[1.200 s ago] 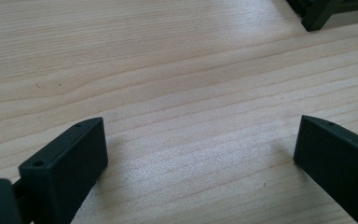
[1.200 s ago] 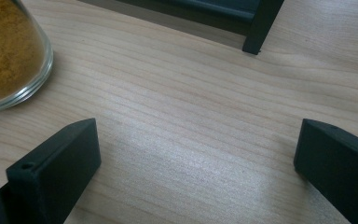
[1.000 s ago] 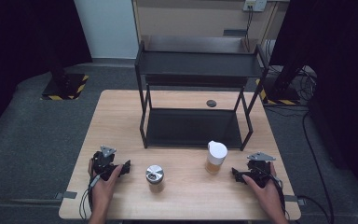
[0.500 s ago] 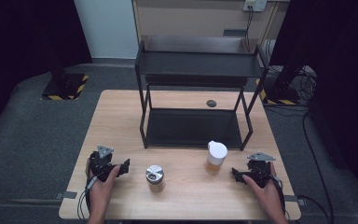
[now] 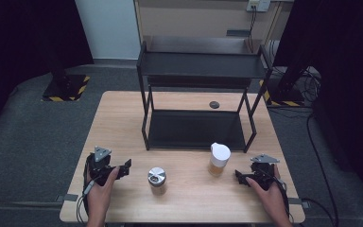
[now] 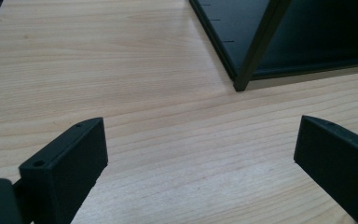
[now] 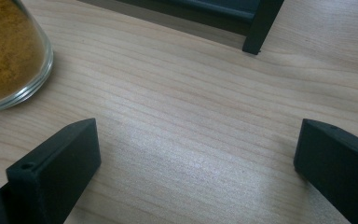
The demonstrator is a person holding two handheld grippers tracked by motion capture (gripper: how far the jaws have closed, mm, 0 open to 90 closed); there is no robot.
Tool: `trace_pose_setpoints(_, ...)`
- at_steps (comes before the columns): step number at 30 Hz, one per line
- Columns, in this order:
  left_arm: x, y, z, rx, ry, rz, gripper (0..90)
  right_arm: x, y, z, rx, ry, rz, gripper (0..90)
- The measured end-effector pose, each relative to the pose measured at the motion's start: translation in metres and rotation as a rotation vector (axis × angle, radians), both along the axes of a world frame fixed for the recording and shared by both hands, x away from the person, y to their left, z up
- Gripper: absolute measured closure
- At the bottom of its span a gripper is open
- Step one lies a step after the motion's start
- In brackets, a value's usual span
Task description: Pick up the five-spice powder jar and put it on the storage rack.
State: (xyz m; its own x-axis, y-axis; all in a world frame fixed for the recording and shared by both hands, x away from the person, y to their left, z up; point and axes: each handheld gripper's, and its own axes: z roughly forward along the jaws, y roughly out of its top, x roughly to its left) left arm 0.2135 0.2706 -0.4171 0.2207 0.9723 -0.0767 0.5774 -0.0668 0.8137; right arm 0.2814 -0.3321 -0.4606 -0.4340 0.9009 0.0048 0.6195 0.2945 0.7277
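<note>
A small jar with a silver lid (image 5: 157,180) stands near the table's front, left of centre. A taller glass jar with a white lid (image 5: 219,159) holds orange-brown powder and stands right of centre; its glass base (image 7: 9,56) is at the upper left of the right gripper view. My left gripper (image 5: 123,168) rests low at the front left, open, with bare wood between its jaws (image 6: 200,154). My right gripper (image 5: 238,177) is at the front right, also open and holding nothing (image 7: 196,158). Both jars stand apart from the grippers.
A black two-tier shelf rack (image 5: 201,66) stands at the table's middle and back; its front leg (image 6: 256,51) is ahead of my left gripper. A small dark round object (image 5: 214,104) lies on the wooden table (image 5: 118,123) behind the rack.
Both grippers stay near their places; the left one has shifted slightly. The jars have not moved.
</note>
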Motion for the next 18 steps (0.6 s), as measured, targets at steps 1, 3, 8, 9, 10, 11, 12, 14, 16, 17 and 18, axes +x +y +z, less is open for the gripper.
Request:
trace_pose_setpoints(1,0.000,0.000,0.001,0.000,-0.001,-0.005,1.5,0.000,0.000,0.000,0.000,0.000,0.000,1.4)
trace_pose_setpoints(3,-0.002,0.000,0.001,-0.018,-0.016,-0.007,1.5,0.000,0.000,0.000,0.000,0.000,0.000,1.4)
trace_pose_setpoints(8,-0.008,-0.002,0.006,-0.022,-0.036,-0.010,1.5,0.000,0.000,0.000,0.000,0.000,0.000,1.4)
trace_pose_setpoints(9,-0.008,-0.002,0.006,-0.022,-0.036,-0.010,1.5,0.000,0.000,0.000,0.000,0.000,0.000,1.4)
trace_pose_setpoints(10,-0.010,-0.002,0.008,-0.021,-0.038,-0.013,1.5,0.000,0.000,0.000,0.000,0.000,0.000,1.4)
trace_pose_setpoints(11,-0.011,-0.002,0.009,-0.020,-0.041,-0.018,1.5,0.000,0.000,0.000,0.000,0.000,0.000,1.4)
trace_pose_setpoints(12,-0.012,-0.003,0.010,-0.020,-0.045,-0.020,1.4,0.000,0.000,0.000,0.000,0.000,0.000,1.4)
trace_pose_setpoints(14,-0.014,-0.005,0.012,-0.016,-0.051,-0.026,1.4,0.000,0.000,0.000,0.000,0.000,0.000,1.4)
trace_pose_setpoints(16,-0.016,-0.006,0.014,-0.015,-0.060,-0.030,1.4,0.000,0.000,0.000,0.000,0.000,0.000,1.4)
trace_pose_setpoints(17,-0.017,-0.007,0.015,-0.014,-0.063,-0.032,1.4,0.000,0.000,0.000,0.000,0.000,0.000,1.4)
trace_pose_setpoints(18,-0.018,-0.008,0.016,-0.014,-0.066,-0.034,1.4,0.000,0.000,0.000,0.000,0.000,0.000,1.4)
